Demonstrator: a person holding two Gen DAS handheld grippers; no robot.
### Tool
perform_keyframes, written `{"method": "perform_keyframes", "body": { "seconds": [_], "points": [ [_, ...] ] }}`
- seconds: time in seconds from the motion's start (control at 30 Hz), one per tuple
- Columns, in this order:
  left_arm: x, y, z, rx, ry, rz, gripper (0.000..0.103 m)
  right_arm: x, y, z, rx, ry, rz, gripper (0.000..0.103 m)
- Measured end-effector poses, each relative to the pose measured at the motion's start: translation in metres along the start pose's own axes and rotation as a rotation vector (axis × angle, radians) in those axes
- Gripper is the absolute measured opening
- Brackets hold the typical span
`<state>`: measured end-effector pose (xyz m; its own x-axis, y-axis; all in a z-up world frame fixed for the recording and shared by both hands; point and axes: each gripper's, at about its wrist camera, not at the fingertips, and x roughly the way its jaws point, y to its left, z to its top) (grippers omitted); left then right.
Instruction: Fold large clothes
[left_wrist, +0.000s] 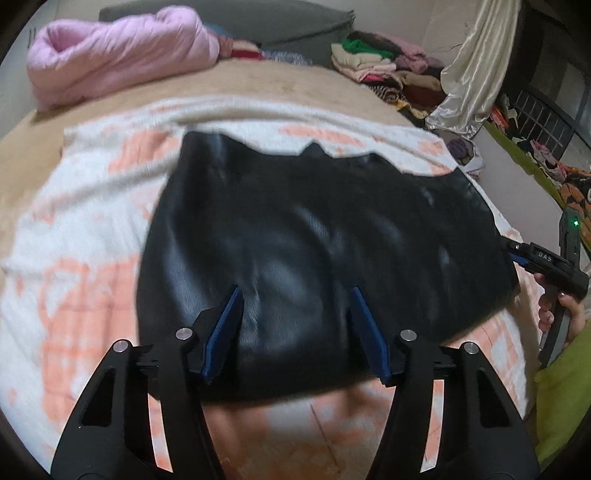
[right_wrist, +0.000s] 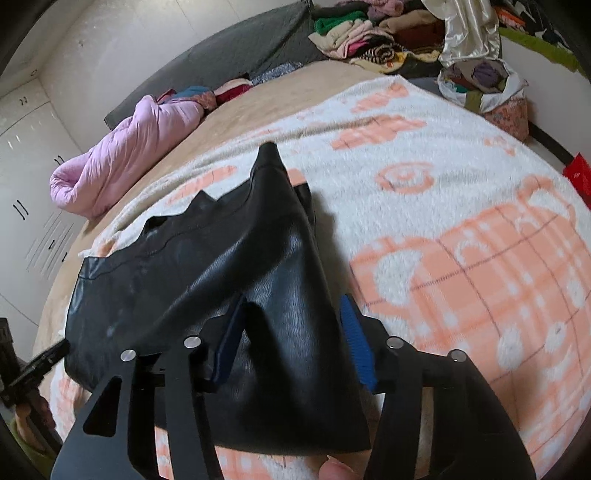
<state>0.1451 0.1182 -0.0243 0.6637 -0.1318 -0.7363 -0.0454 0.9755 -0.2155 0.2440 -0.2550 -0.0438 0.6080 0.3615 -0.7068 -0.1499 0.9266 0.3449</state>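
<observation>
A large black leather-like garment (left_wrist: 317, 236) lies spread on a white and orange blanket (left_wrist: 74, 236) on the bed. My left gripper (left_wrist: 295, 291) is open just above the garment's near edge, holding nothing. In the right wrist view the garment (right_wrist: 207, 266) has its right side folded up into a ridge. My right gripper (right_wrist: 295, 302) is open with the garment's near corner lying between its blue fingers (right_wrist: 356, 332). The right gripper also shows in the left wrist view (left_wrist: 517, 254) at the garment's right edge.
A rolled pink quilt (left_wrist: 122, 55) lies at the bed's far left. A pile of mixed clothes (left_wrist: 376, 62) sits at the far right beside a shiny cream curtain (left_wrist: 476, 70). A bag of clothes (right_wrist: 484, 81) stands off the bed's far corner. White cupboards (right_wrist: 26, 192) line the left wall.
</observation>
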Motion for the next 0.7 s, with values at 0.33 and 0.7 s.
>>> {"method": "perform_keyframes", "body": {
  "seconds": [0.33,0.7],
  "points": [
    [0.006,-0.001,-0.013,-0.007,0.017,0.015,0.052,-0.021,0.001,-0.008,0.031,-0.052,-0.015,0.007],
    [0.005,-0.002,-0.014,0.015,0.014,0.013,0.052,-0.009,-0.003,-0.016,0.058,-0.014,-0.101,0.018]
  ]
}}
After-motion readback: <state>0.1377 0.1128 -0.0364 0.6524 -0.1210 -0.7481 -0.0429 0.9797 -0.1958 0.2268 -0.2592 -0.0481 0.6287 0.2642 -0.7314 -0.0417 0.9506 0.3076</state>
